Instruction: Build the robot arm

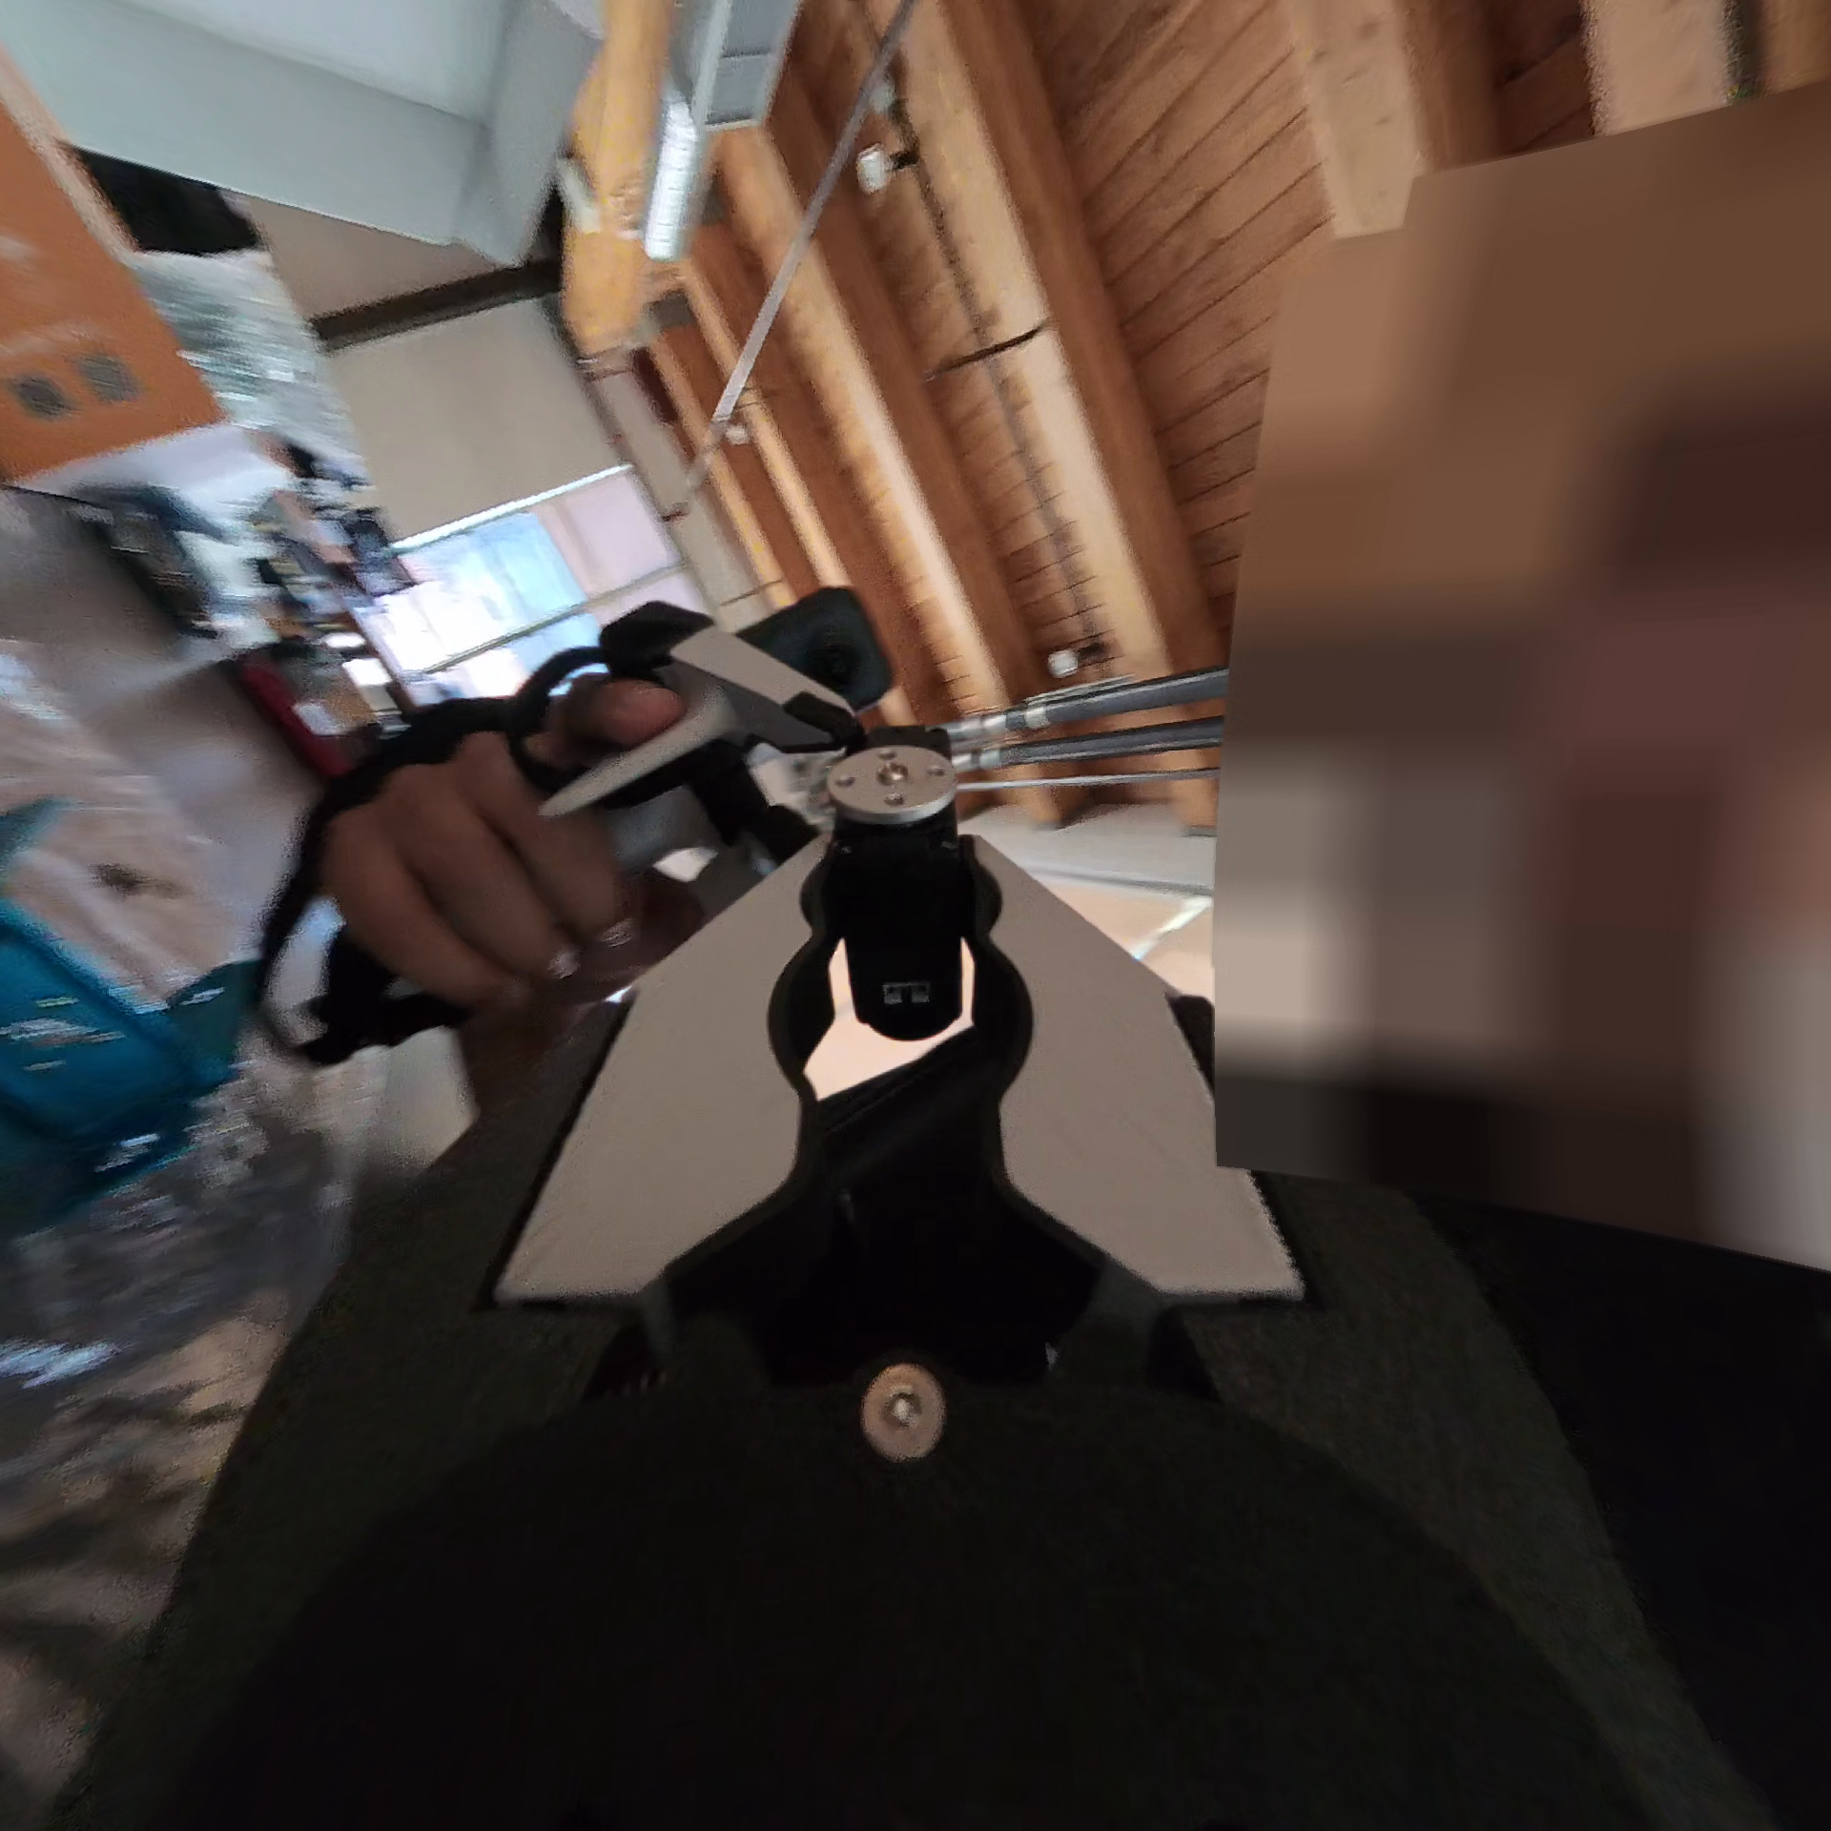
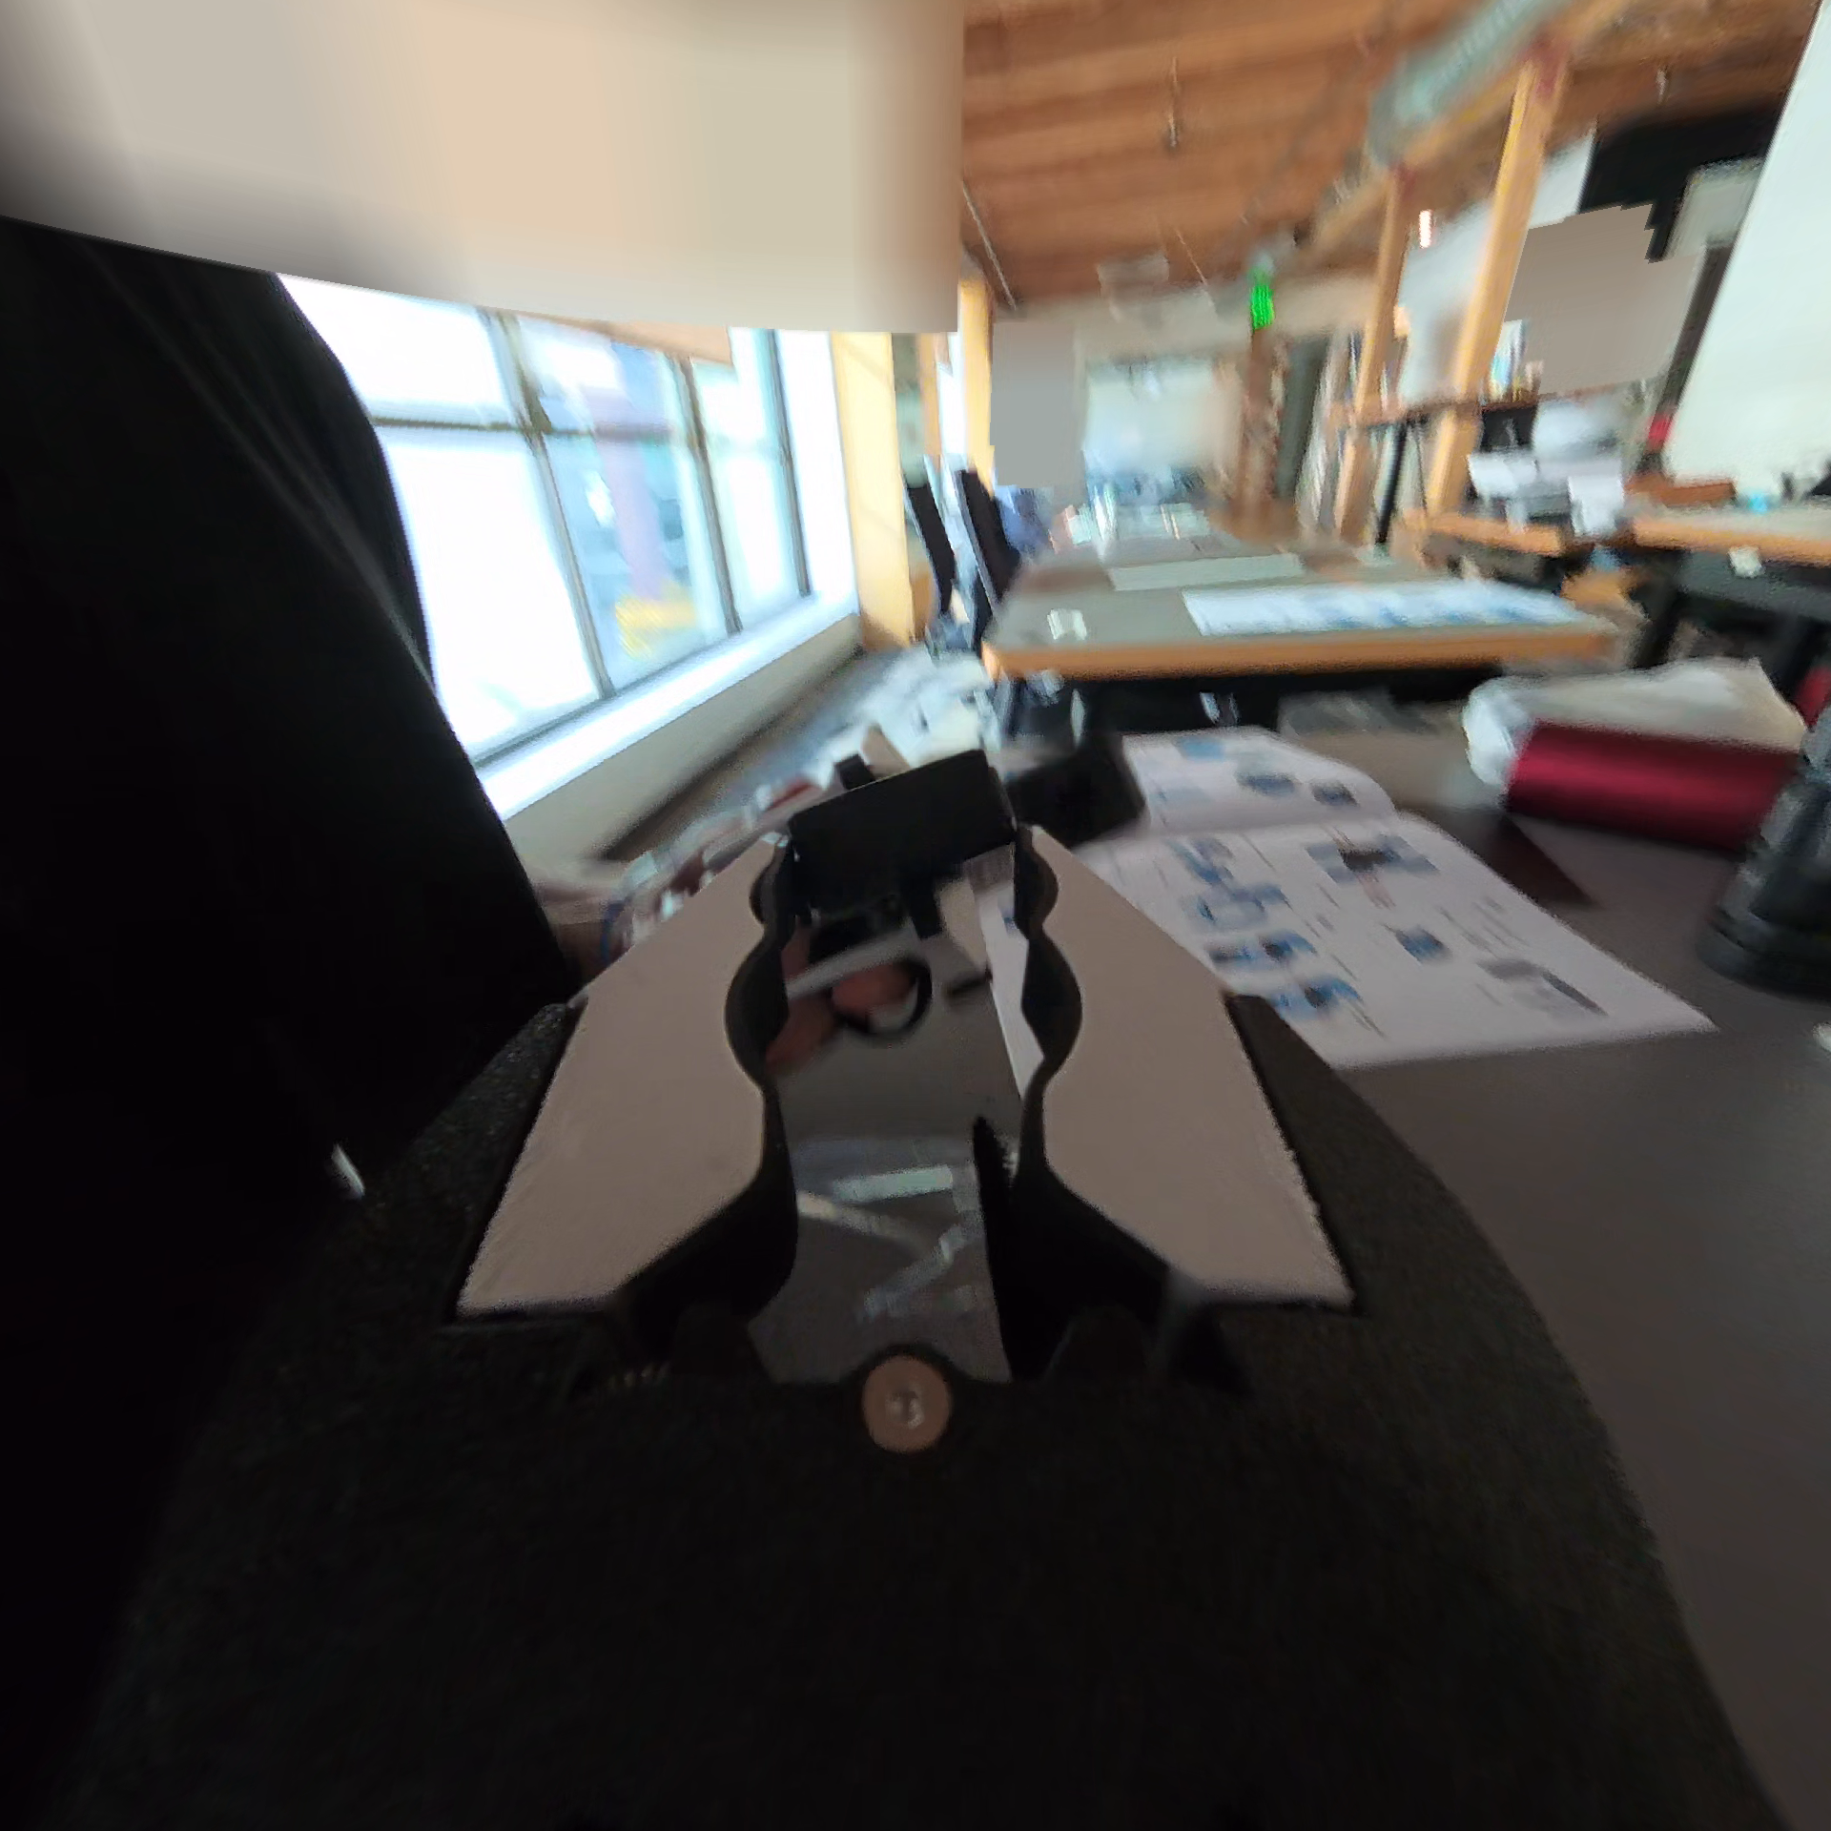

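**Left wrist view.** The left gripper (image 1: 897, 877) points up toward a wooden ceiling (image 1: 1040, 347). Its fingers are drawn in close and pinch one small black block (image 1: 900, 931) that carries one round silver disc (image 1: 892, 783) on its far end. The block sits at the centre of the view, right at the fingertips. At 10 o'clock one hand (image 1: 466, 872) holds the right gripper (image 1: 837, 728), whose tips meet at a dark part just behind the disc. Whether that part belongs to the block cannot be told. Three grey rods (image 1: 1090, 728) run off toward 3 o'clock. One blue bag (image 1: 79, 1040), blurred, lies at 9 o'clock.

**Right wrist view.** The right gripper (image 2: 902, 872) has its fingers only a narrow gap apart, and one black box-shaped piece (image 2: 902, 827) is held between the tips, a little above centre. Through the gap a fingertip and pale gripper parts show, too blurred to read further. A dark table (image 2: 1585, 1238) fills 3 to 5 o'clock, with printed sheets (image 2: 1387, 941) at 2 o'clock, at least two, their edges smeared. One red roll (image 2: 1645, 793) lies beyond them, and one dark round thing (image 2: 1778, 892) stands at the right edge. A row of windows (image 2: 594, 545) is at 10 o'clock, and black clothing (image 2: 198, 694) covers the left side.

As things stand, both grippers are raised clear of the table, each closed on a dark part, tips together.
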Demonstrator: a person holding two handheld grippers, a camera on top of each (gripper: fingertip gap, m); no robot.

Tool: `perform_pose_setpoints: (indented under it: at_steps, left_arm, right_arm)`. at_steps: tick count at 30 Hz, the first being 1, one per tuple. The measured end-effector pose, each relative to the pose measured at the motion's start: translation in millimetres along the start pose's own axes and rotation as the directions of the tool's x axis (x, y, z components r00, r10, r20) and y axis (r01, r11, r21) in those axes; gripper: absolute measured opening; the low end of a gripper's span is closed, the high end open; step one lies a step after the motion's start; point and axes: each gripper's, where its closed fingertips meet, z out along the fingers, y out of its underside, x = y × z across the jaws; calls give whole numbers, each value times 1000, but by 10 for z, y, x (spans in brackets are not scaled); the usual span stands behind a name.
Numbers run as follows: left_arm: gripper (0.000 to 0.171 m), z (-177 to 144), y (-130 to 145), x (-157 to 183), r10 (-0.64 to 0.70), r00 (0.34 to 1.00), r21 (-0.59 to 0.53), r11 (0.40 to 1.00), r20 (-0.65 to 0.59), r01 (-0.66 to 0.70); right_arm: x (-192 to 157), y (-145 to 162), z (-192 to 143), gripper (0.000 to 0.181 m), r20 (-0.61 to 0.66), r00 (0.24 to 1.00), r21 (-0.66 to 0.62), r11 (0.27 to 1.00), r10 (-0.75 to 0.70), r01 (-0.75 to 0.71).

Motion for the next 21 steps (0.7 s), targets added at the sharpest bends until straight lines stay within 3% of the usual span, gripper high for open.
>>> perform_pose_setpoints:
  at_steps: [1, 5, 9, 12, 14, 16, 18, 21]
  left_arm:
    - [21, -20, 7, -60, 43, 997, -30, 999, 61, -41]
    - [20, -103, 83, -359, 75, 957, -160, 987, 279, -31]
    - [20, -132, 212, -605, -56, 931, -168, 978, 362, 125]
    - [20, -168, 269, -768, -10, 896, -195, 975, 444, 107]
    - [20, -209, 270, -869, 122, 850, -259, 966, 512, 17]
    - [20, -220, 252, -896, 308, 791, -359, 926, 529, -121]
    - [20, -195, 248, -859, 492, 720, -471, 844, 489, -257]
    - [21, -124, 286, -759, 718, 606, -614, 659, 341, -435]
  right_arm:
    - [19, 65, -12, 44, -14, 1000, -42, 999, -8, 8]
    - [88, 313, -61, 50, -90, 989, -219, 971, -114, 92]
    - [42, 505, -142, 43, -95, 970, -374, 911, -226, 175]
    - [81, 634, -269, 44, -107, 966, -472, 867, -237, 160]
    - [158, 662, -374, 52, -153, 963, -489, 864, -220, 120]
    - [161, 676, -445, 60, -162, 981, -465, 885, -104, 17]
    - [148, 633, -468, 59, -147, 988, -407, 908, 43, -100]
    - [55, 527, -430, 48, -47, 982, -334, 924, 181, -186]
